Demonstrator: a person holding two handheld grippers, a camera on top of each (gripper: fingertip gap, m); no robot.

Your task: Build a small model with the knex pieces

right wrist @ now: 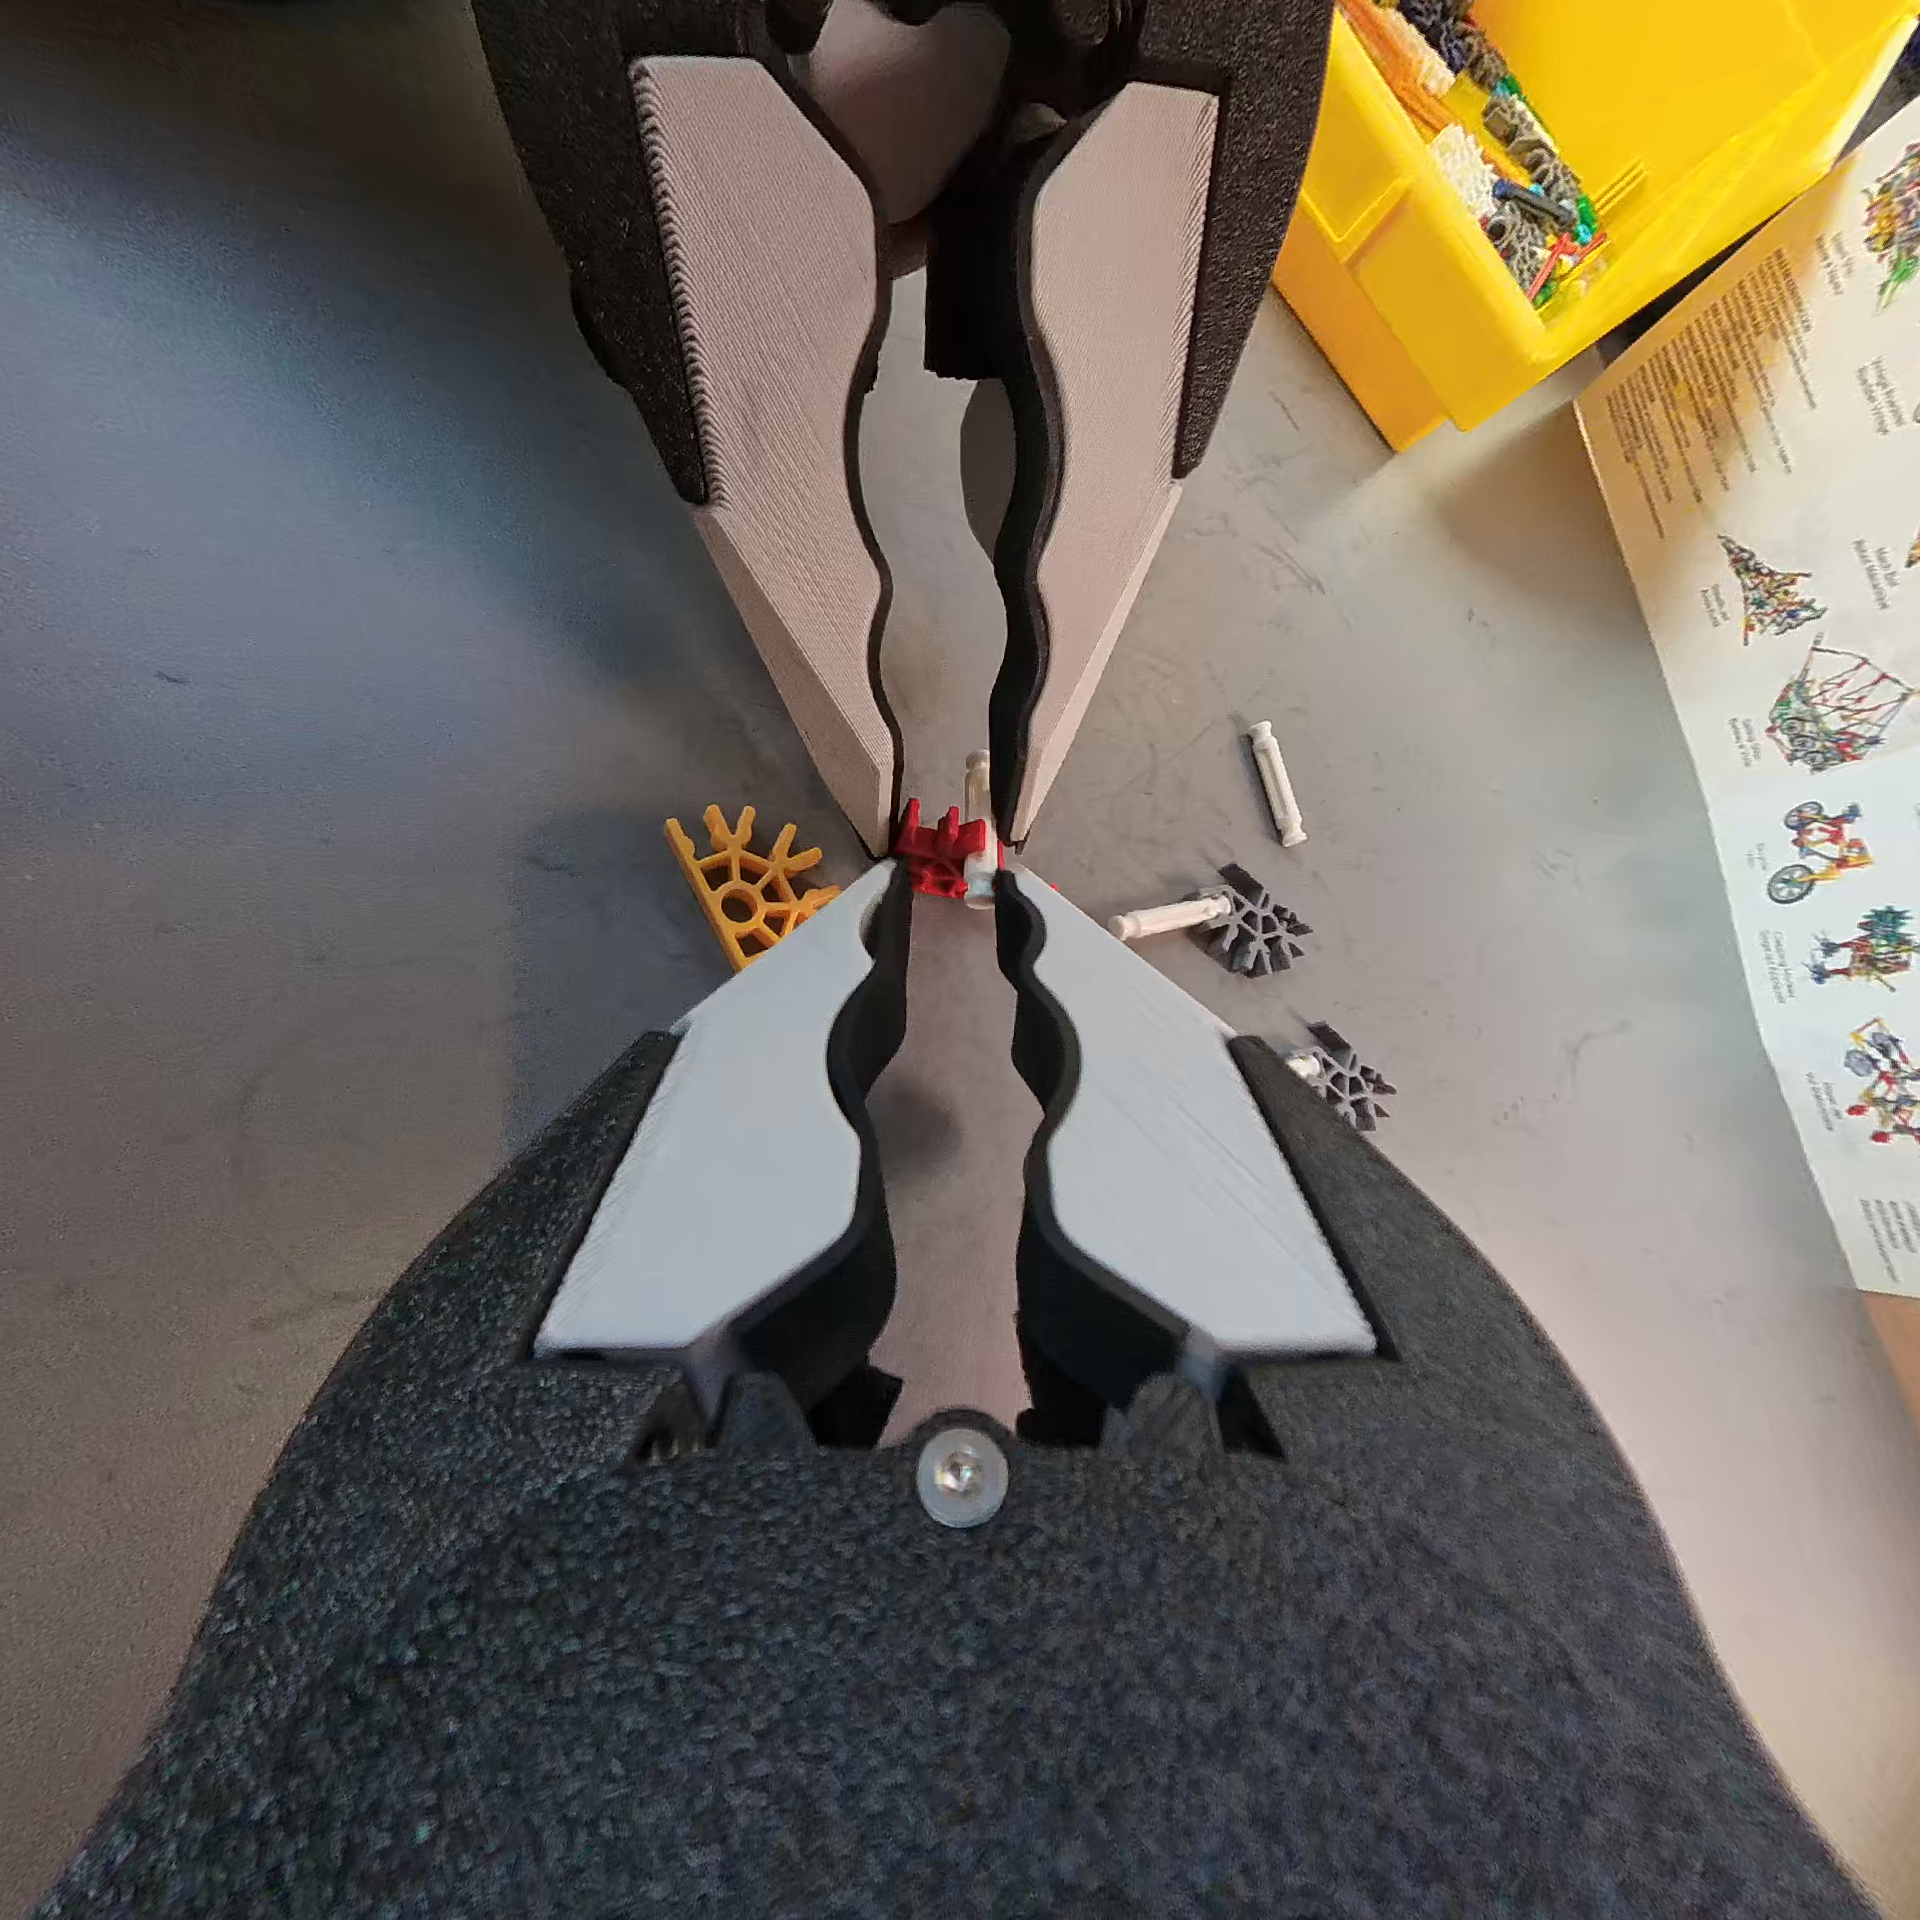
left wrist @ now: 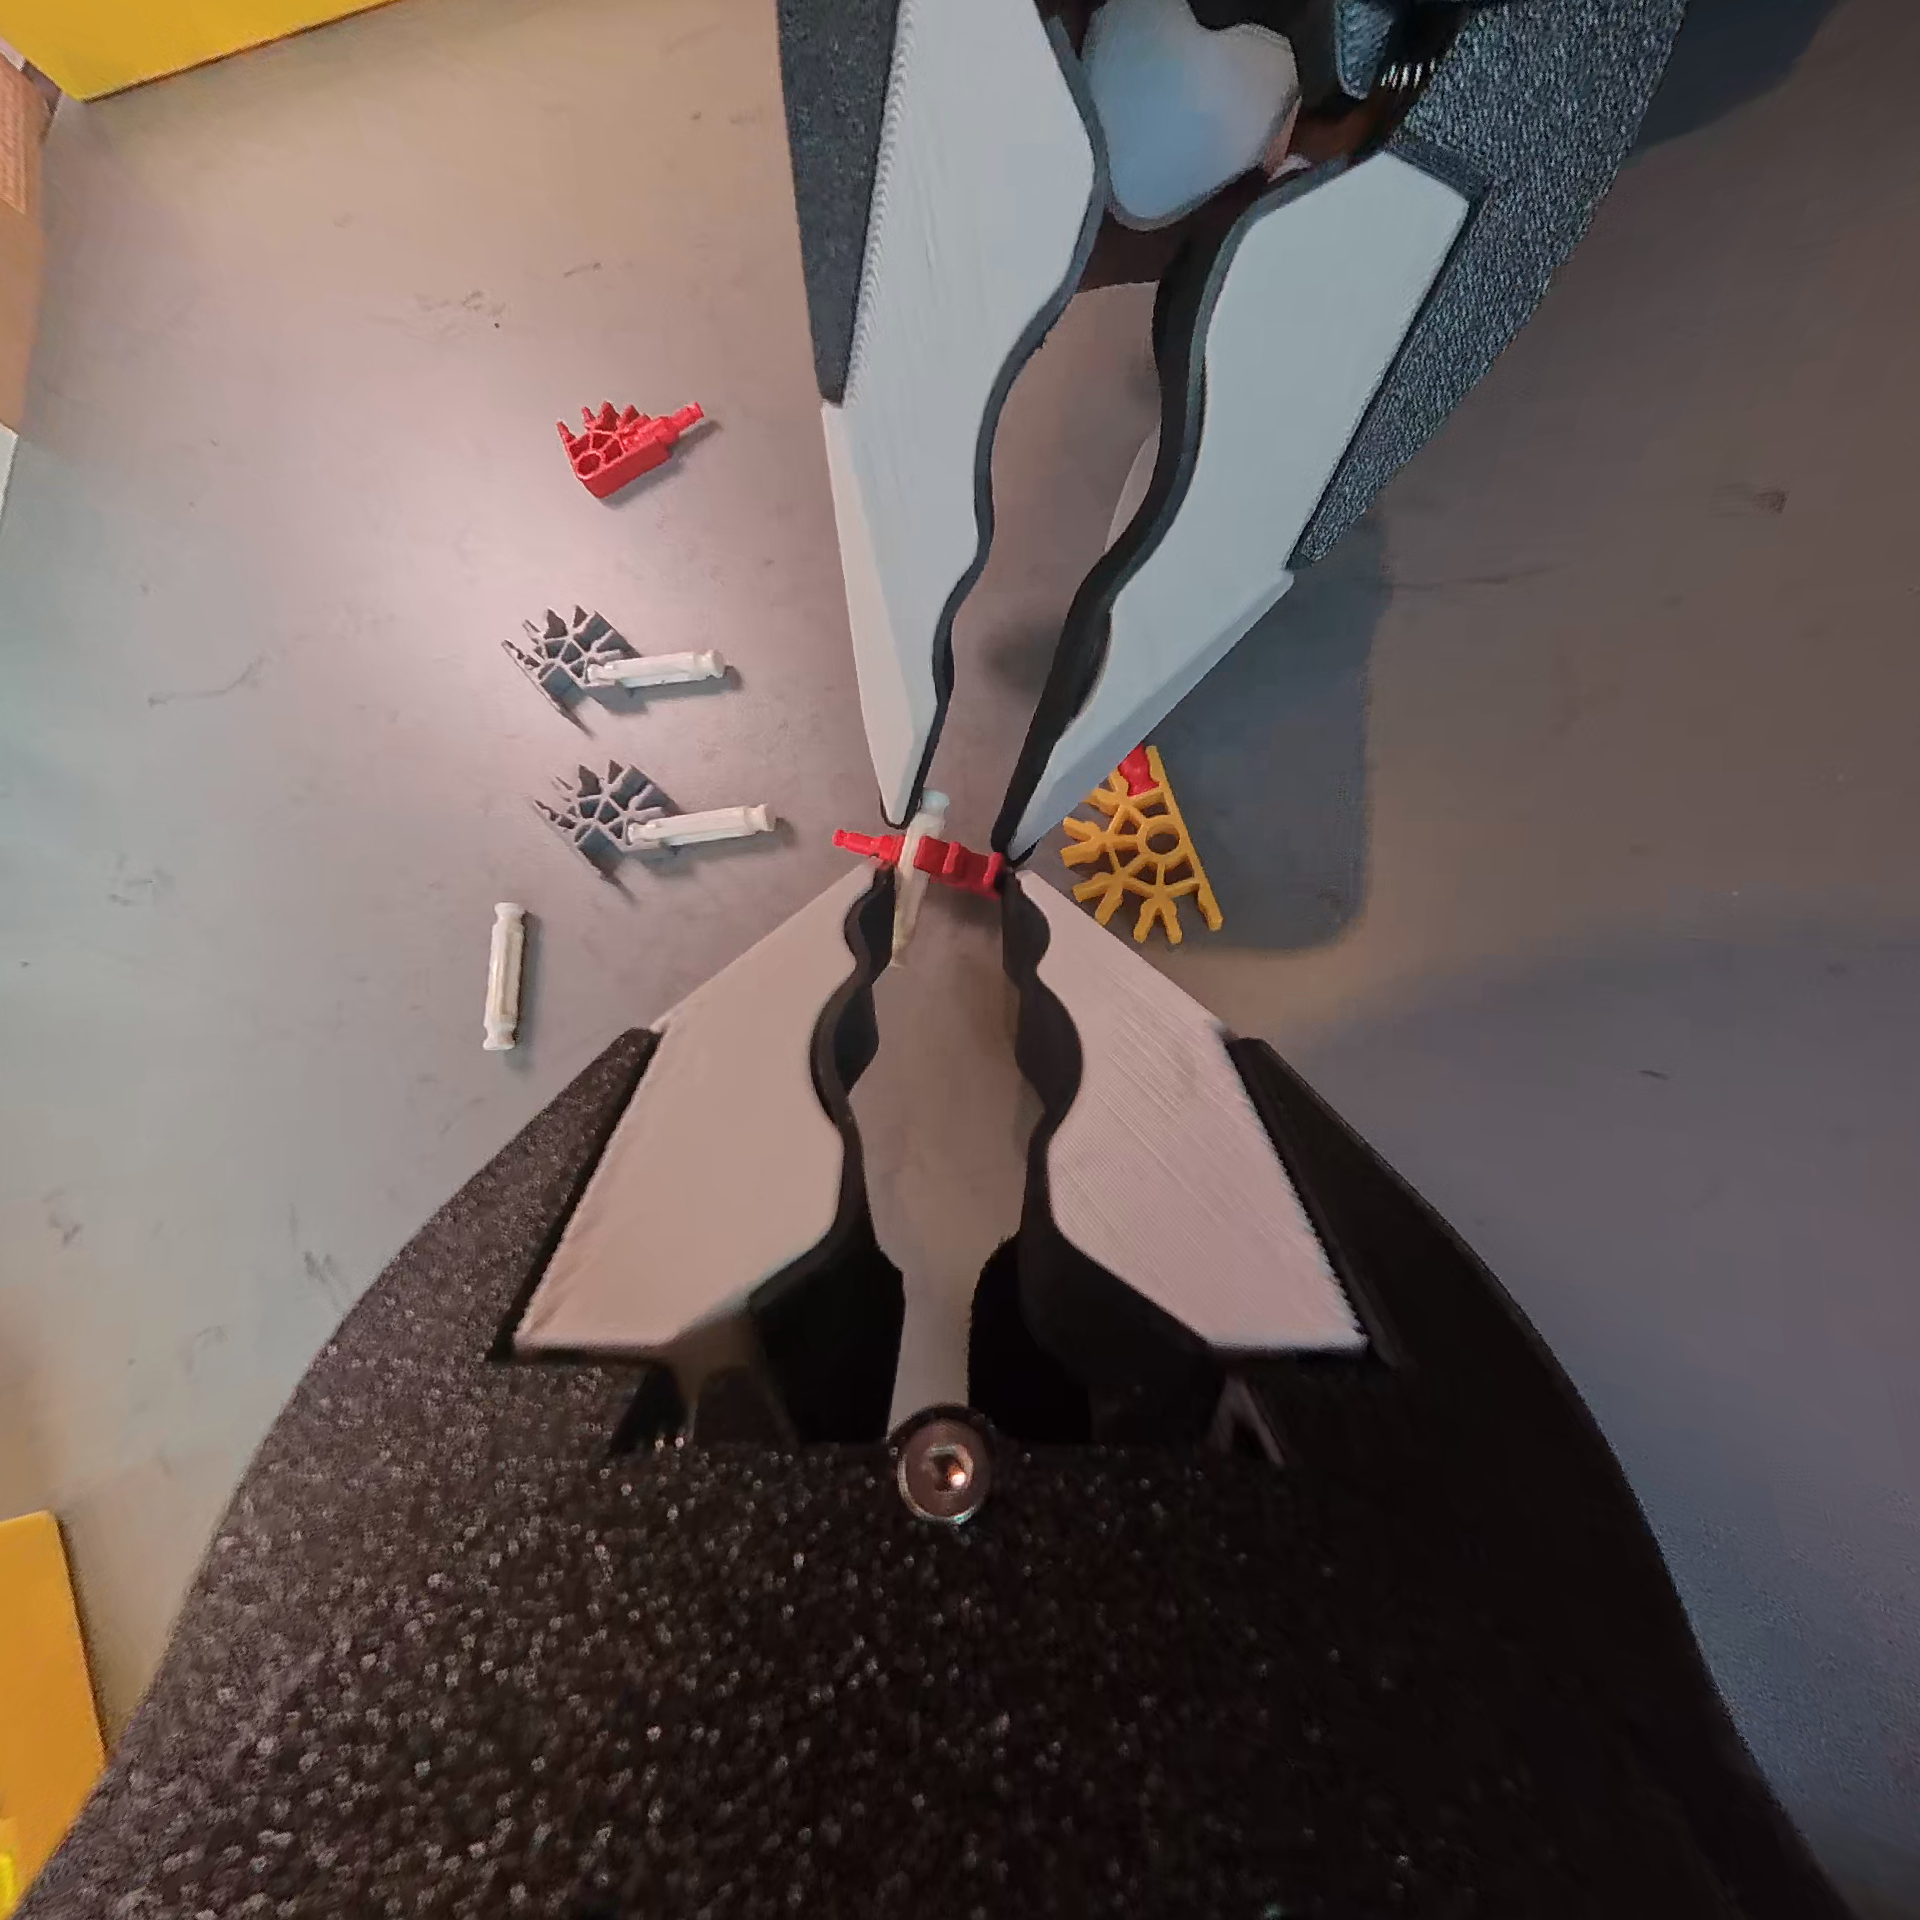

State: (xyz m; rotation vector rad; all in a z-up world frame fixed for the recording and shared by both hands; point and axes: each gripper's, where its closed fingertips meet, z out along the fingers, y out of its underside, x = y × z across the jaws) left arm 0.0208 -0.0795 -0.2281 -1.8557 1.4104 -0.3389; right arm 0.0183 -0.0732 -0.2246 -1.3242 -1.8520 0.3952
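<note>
My left gripper and my right gripper meet tip to tip just above the grey table. Between the tips sits a small red connector with a red stub sticking out sideways. A white rod crosses it and runs along one finger. Both pairs of jaws are closed to a narrow gap on this piece, and which gripper bears it I cannot tell. The right gripper shows at the top of the left wrist view, and the left gripper at the top of the right wrist view.
A yellow connector lies beside the tips. Two grey connectors with white rods, a red connector with rod and a loose white rod lie nearby. A yellow parts bin and a printed sheet are at the right. My right tips are roughly 12 cm from the red connector with rod.
</note>
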